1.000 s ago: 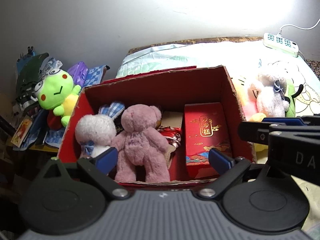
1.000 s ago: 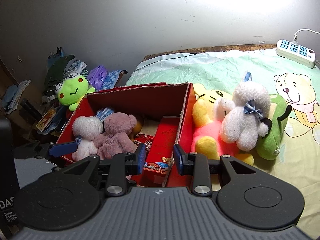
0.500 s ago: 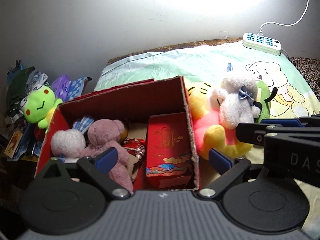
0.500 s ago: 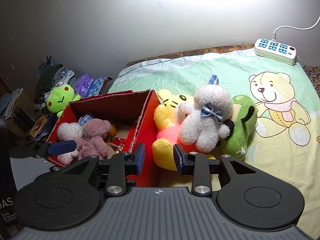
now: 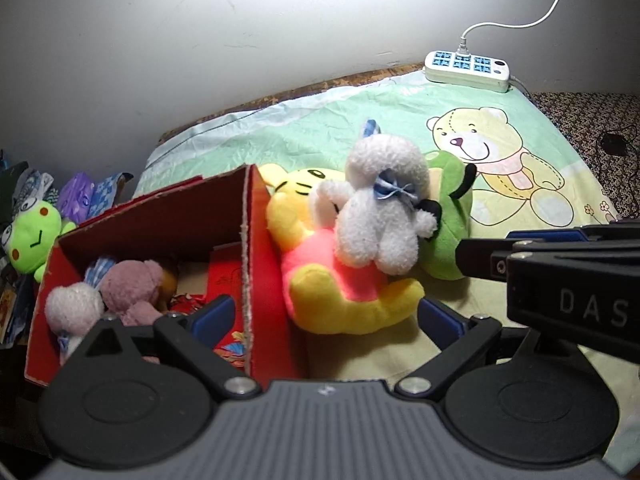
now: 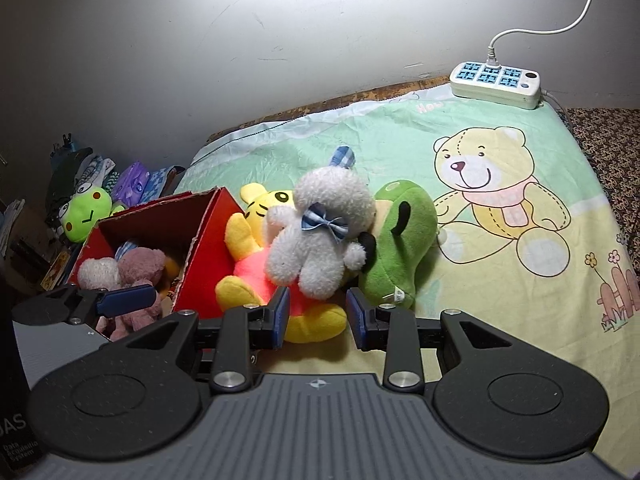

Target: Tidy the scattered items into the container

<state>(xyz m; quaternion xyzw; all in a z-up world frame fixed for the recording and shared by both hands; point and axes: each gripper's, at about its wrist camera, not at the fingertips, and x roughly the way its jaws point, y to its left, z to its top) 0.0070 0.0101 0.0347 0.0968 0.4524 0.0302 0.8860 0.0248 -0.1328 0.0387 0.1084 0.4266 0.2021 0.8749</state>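
Observation:
A red cardboard box [image 5: 256,240] [image 6: 200,236] stands on the bed at the left, holding a pink bear [image 5: 132,292], a white bunny [image 5: 74,308] and a red packet [image 5: 226,276]. Against its right wall lies a yellow plush in a pink shirt [image 5: 344,300] [image 6: 248,276]. A white bunny with a blue bow [image 5: 380,220] [image 6: 316,240] sits on it, and a green plush [image 5: 448,216] [image 6: 400,248] leans behind. My left gripper [image 5: 324,318] hangs wide open before the yellow plush. My right gripper [image 6: 318,318] is narrowly open and empty, just short of the pile.
A white power strip [image 5: 466,70] [image 6: 496,80] lies at the bed's far edge by the wall. A green frog plush [image 5: 30,240] and cluttered bags sit off the bed at the left. The bear-print sheet [image 6: 500,184] stretches to the right.
Both grippers have moved right, from over the box to in front of the plush pile; the box now sits at the left of both views. Neither gripper's jaws have changed.

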